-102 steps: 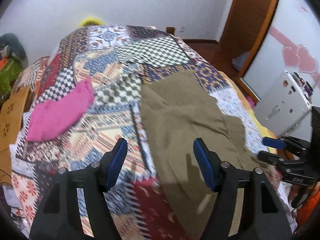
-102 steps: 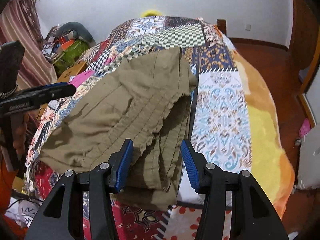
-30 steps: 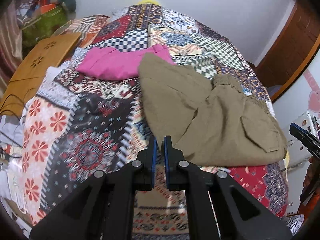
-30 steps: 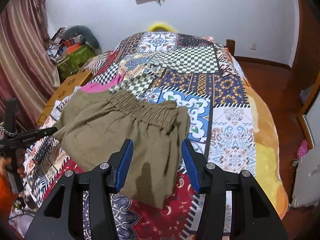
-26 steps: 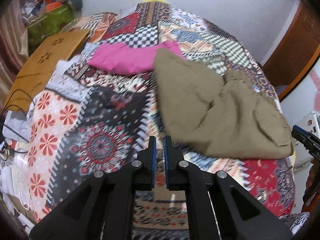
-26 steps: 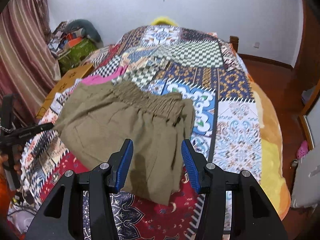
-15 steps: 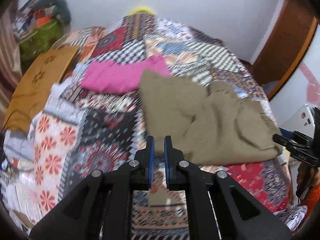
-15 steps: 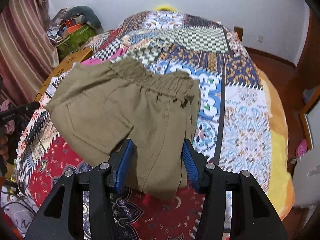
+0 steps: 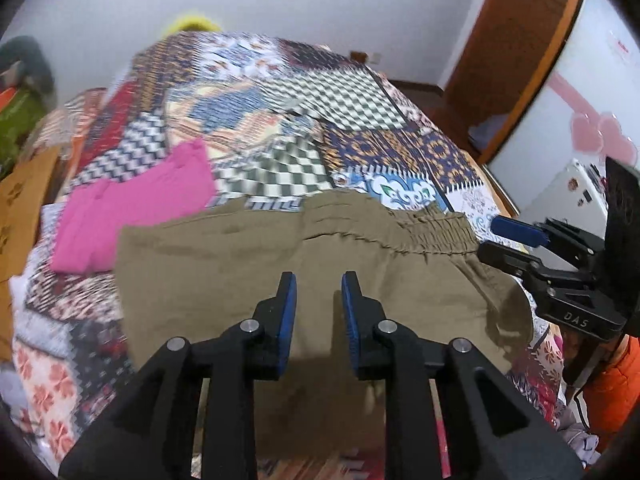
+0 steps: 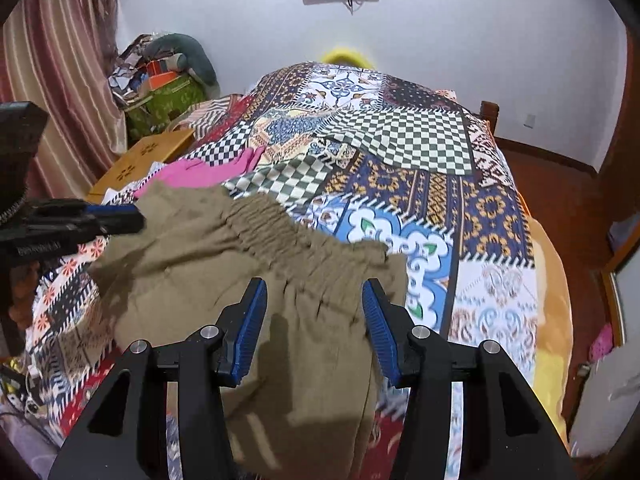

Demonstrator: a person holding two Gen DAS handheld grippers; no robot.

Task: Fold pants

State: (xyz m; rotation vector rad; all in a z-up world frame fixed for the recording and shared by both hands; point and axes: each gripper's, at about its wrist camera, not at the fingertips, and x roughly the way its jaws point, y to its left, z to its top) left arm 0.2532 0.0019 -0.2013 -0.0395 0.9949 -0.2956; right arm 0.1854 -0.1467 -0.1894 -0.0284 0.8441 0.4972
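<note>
**Pants folded down, one tidy-up left**

Since a second ago my left gripper [image 9: 315,300] has parted its jaws slightly and released; my right gripper [image 10: 314,314] hangs wide open, empty. Both hover over the olive pants [image 10: 224,264], lying folded on the bed [image 10: 496,216], near edge, waistband far. I judge smoothing remains.

I see olive-khaki pants [image 9: 248,264] lying folded over on the patchwork bedspread [image 9: 352,120], near its foot end. Their gathered elastic waistband [image 10: 280,228] runs diagonally, facing the headboard. The fabric is rumpled, not flat.
</note>
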